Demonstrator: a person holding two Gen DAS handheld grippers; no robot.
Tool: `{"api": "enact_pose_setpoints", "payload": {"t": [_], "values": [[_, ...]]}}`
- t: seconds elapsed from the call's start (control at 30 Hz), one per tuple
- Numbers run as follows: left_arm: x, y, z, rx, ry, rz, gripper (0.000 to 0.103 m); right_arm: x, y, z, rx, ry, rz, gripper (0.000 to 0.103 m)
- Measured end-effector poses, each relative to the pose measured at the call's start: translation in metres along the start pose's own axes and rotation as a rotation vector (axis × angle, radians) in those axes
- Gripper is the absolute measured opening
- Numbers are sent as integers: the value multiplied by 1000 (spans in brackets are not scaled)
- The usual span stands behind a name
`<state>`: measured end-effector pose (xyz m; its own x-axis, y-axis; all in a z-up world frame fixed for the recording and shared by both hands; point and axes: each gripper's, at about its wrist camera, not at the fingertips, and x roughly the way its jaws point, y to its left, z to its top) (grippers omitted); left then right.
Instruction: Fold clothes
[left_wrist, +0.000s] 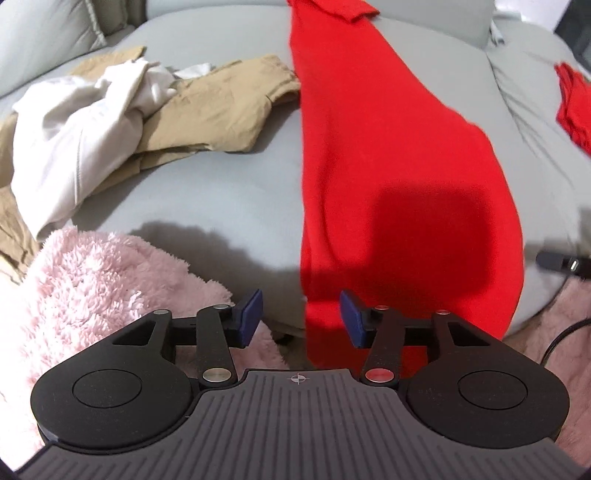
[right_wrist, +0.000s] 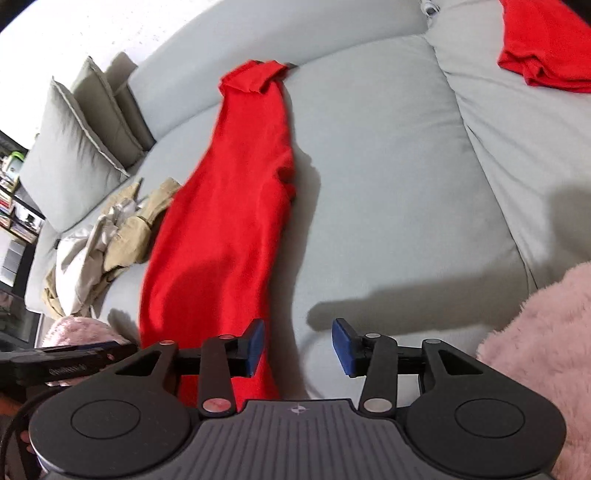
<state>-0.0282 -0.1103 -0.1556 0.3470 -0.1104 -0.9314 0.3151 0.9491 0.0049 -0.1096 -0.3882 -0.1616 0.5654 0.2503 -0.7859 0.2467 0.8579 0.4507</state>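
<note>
A pale grey-green sofa (right_wrist: 388, 155) fills both views, its seat cushions parted by a seam toward the right edge. Two matching throw pillows (right_wrist: 74, 155) lean upright at the sofa's far left end. Behind them stands a white wall (right_wrist: 110, 26). Dark shelving (right_wrist: 14, 206) with small items sits past the left end. Light casts hard shadows on the seat.

Bright, even indoor light; hard shadows fall on the sofa (right_wrist: 369, 184) and the red garment (left_wrist: 388, 166) ahead of both cameras. Slight motion blur on fabric; strong fisheye bending at edges, dark corners
</note>
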Motion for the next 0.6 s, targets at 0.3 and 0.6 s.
{"api": "enact_pose_setpoints", "payload": {"t": [0.3, 0.6], "values": [[2, -2, -13, 22, 43, 1, 58, 5, 0, -8, 0, 72, 69, 57], [15, 7, -2, -17, 47, -26, 63, 29, 10, -12, -40, 190, 98, 62]]}}
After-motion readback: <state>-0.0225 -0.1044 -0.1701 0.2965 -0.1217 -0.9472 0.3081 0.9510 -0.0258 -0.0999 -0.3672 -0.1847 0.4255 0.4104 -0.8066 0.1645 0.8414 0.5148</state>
